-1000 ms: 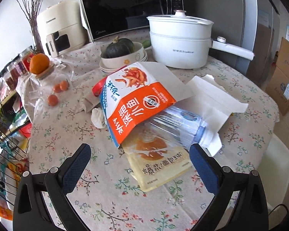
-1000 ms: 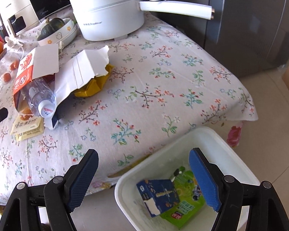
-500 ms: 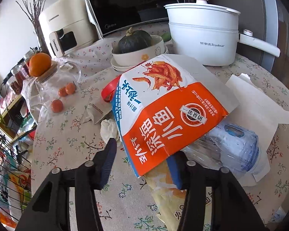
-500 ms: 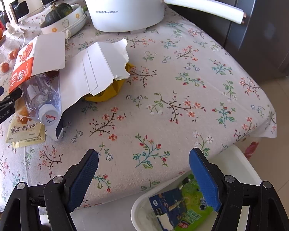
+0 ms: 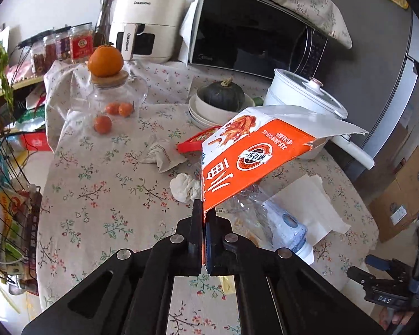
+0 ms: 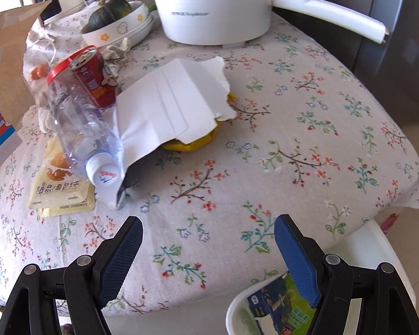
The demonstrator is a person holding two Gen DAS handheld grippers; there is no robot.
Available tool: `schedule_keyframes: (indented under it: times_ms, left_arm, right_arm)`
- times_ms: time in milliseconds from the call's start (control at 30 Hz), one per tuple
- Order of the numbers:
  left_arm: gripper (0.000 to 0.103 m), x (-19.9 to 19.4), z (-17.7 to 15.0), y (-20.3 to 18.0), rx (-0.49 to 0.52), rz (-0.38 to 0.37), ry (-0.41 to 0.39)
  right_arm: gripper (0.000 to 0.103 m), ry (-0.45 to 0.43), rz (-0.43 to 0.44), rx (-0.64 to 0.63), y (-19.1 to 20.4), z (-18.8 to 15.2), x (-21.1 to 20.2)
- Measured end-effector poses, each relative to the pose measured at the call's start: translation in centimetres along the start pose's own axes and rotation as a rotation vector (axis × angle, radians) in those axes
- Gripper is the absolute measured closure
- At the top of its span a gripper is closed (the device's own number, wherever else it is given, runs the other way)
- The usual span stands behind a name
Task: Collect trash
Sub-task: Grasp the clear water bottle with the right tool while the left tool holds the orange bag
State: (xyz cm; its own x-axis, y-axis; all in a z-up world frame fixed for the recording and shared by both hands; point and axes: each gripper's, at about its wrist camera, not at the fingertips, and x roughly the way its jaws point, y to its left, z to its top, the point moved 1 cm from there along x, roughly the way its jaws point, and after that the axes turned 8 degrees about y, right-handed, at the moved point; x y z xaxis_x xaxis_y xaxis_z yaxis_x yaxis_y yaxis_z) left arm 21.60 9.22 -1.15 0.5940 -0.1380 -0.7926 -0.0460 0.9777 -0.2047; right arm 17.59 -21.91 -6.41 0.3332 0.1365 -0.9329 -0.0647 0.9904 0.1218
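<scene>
My left gripper (image 5: 205,215) is shut on the edge of an orange and white snack box (image 5: 254,156) and holds it lifted above the table; the box also shows at the left edge of the right wrist view (image 6: 2,89). Under it lie a clear plastic bottle (image 6: 81,128), a red can (image 6: 93,76), a yellow bread packet (image 6: 60,187), a torn white carton (image 6: 167,103) and a crumpled tissue (image 5: 184,187). My right gripper (image 6: 208,248) is open and empty over the table's near edge. The white trash bin (image 6: 377,254) stands below the table edge, with wrappers inside.
A white electric pot (image 6: 218,8) with a long handle (image 6: 329,16) stands at the back. A bowl with a green squash (image 5: 220,97), a glass jar topped by an orange (image 5: 106,61), a microwave (image 5: 254,36) and a wire rack (image 5: 5,195) ring the table.
My left gripper closed on the snack box and lifted it off the bottle and can. My right gripper moved from above the bin to over the table edge, still open.
</scene>
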Motion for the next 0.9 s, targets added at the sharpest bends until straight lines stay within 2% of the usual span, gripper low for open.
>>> schedule_keyframes:
  times_ms: [200, 333, 433, 600, 800, 900]
  left_arm:
    - [0.103, -2.9, -2.8, 4.5, -0.130, -0.104, 0.024]
    - [0.103, -3.3, -3.9, 6.5, -0.163, -0.123, 0.040]
    - [0.103, -3.4, -4.1, 7.6, -0.166, -0.126, 0.047]
    - [0.103, -2.8, -4.0, 9.9, -0.223, -0.170, 0.063]
    - [0.103, -2.7, -3.6, 11.0, -0.245, -0.215, 0.070]
    - [0.103, -2.5, -3.6, 11.0, -0.247, -0.225, 0.077]
  right_arm:
    - [0.022, -0.019, 0.089, -0.094, 4.0, 1.0, 0.3]
    - [0.022, -0.023, 0.140, -0.162, 6.9, 2.8, 0.9]
    - [0.022, -0.023, 0.112, -0.256, 9.3, 4.6, 1.8]
    - [0.022, 0.053, 0.053, -0.370, 12.2, 7.1, 5.0]
    - [0.022, 0.142, -0.026, -0.406, 13.1, 7.6, 9.1]
    - [0.027, 0.131, -0.055, -0.405, 13.1, 7.3, 9.8]
